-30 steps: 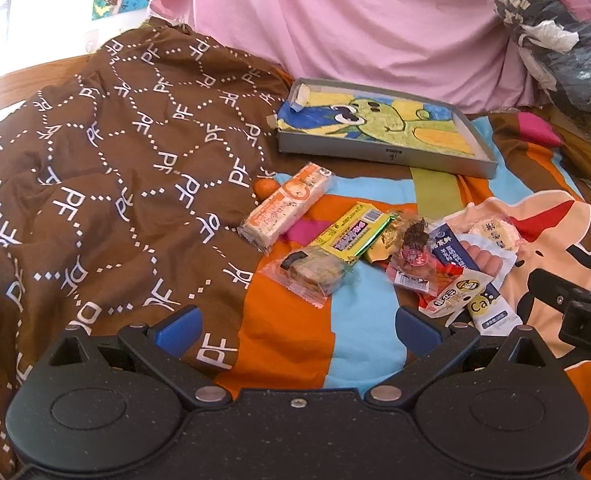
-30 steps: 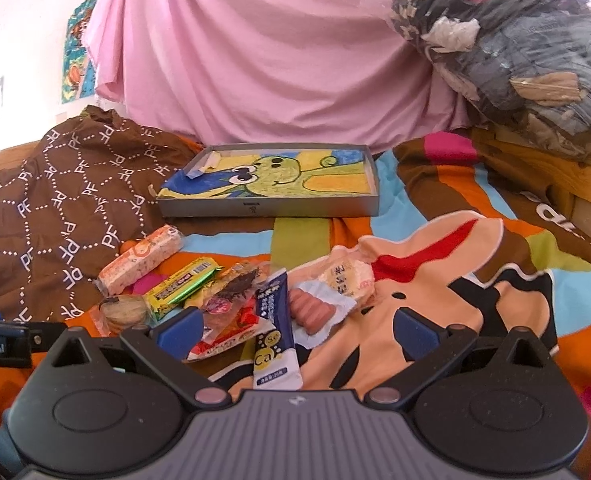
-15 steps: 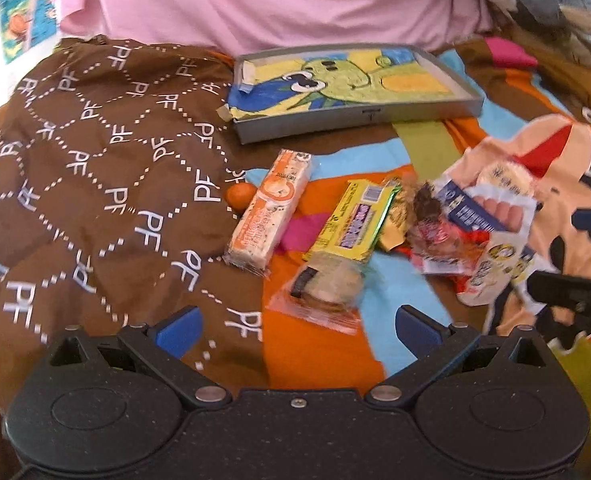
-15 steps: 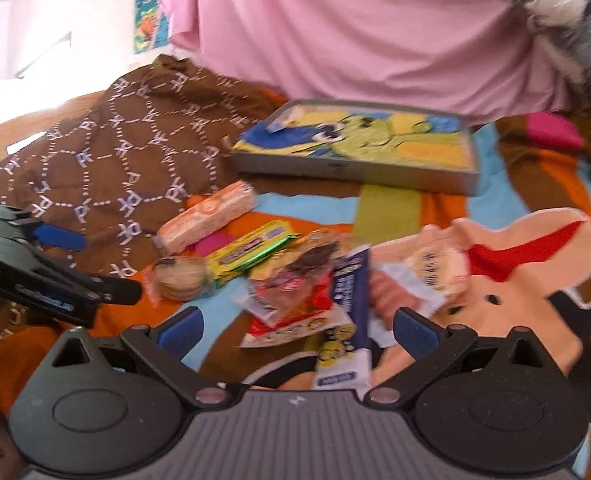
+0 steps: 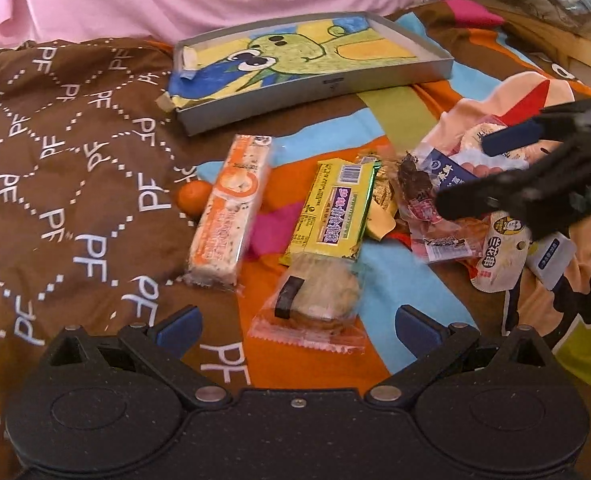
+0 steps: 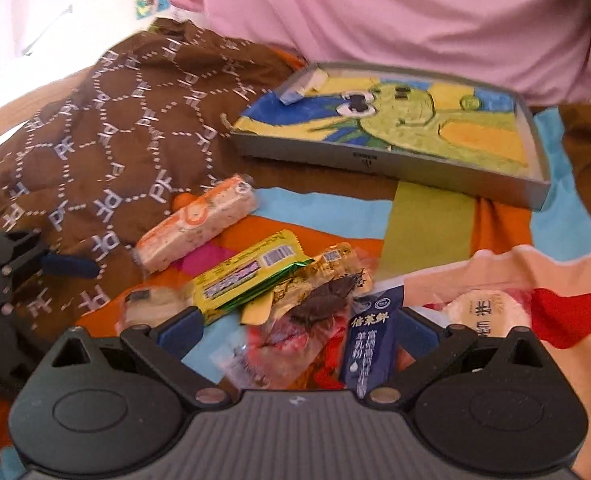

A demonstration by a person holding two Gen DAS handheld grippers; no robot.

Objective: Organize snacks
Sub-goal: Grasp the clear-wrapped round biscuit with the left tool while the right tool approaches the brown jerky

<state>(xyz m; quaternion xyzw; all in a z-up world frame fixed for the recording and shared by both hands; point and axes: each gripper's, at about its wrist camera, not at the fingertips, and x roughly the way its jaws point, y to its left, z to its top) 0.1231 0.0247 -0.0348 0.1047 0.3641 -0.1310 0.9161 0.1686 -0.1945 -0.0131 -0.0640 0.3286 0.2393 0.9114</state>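
Snacks: heaped on the bed, tray at 12 o'clock, empty. Left gripper jaws released over a round cake; right gripper jaws released over overlapping packets. Risk: pinching two slippery wrappers together.

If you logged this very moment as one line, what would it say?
task: organize snacks | left claw: open over clear-wrapped cake | right claw: open over snack pile | tray: no snacks
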